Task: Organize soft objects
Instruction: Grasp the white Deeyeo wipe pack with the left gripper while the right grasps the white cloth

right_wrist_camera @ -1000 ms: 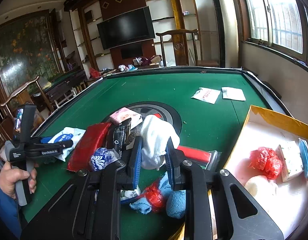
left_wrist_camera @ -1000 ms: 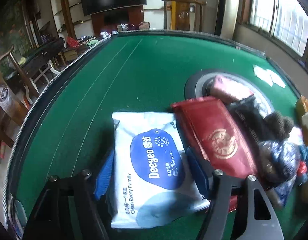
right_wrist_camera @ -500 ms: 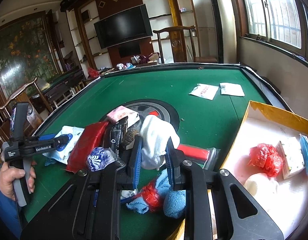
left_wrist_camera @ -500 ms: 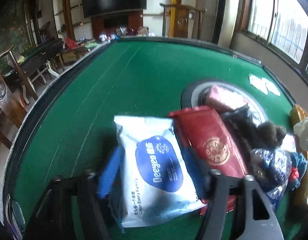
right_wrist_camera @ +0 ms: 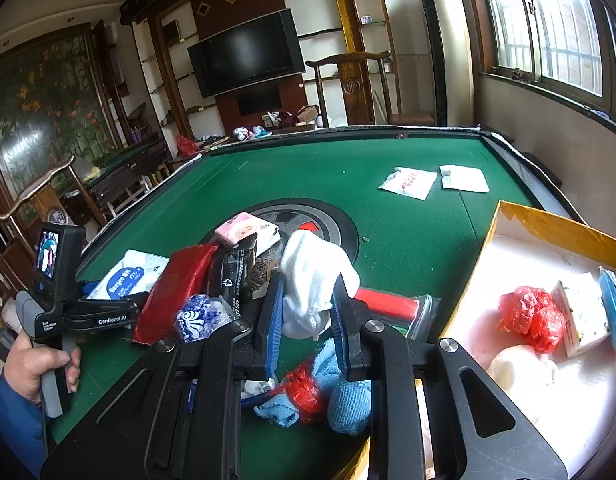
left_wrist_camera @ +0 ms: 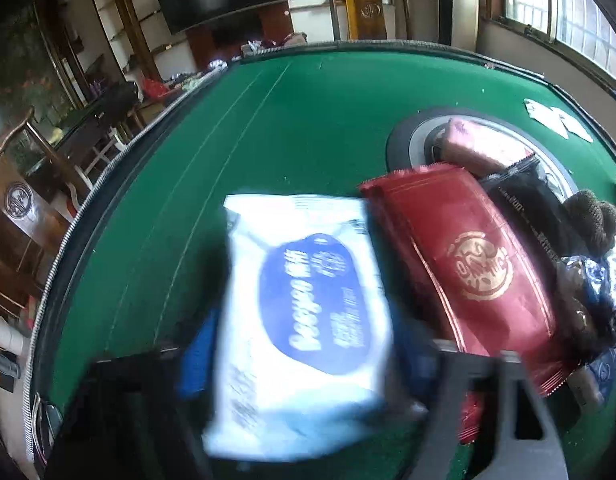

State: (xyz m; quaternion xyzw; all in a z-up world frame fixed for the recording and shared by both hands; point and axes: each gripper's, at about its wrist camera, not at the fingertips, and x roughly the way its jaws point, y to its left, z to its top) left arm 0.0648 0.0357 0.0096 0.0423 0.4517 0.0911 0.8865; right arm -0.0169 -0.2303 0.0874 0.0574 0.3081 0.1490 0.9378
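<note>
Here, left gripper (left_wrist_camera: pixel 308 344) clamped on the wipes (left_wrist_camera: pixel 303 320), right gripper (right_wrist_camera: pixel 308 312) pinching the white cloth (right_wrist_camera: pixel 314 276) above the table (right_wrist_camera: pixel 348 168).

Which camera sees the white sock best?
The right wrist view. There the white sock sits in the middle of the picture, pinched between the blue pads of the right gripper, with nothing in front of it. The left wrist view does not show it at all; the wet wipes pack fills that picture.
</note>
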